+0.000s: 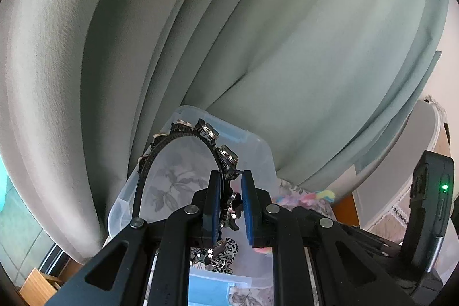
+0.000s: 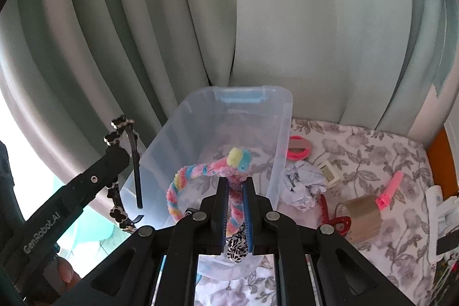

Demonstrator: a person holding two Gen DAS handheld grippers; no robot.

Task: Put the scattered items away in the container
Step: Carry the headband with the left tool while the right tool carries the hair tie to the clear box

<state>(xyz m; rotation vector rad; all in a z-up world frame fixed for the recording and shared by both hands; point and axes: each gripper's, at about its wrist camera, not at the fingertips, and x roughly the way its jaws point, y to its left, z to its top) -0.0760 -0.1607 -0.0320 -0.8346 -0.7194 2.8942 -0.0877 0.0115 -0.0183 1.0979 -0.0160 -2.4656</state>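
The left gripper [image 1: 231, 192] is clamping a black jewelled headband [image 1: 183, 139] above the clear plastic bin [image 2: 282, 116]. The right gripper [image 2: 235, 198] is pinching a pastel fuzzy headband [image 2: 200, 171] over it.

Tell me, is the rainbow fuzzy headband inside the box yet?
Not yet. The right tongs grip the rainbow headband above the clear box.
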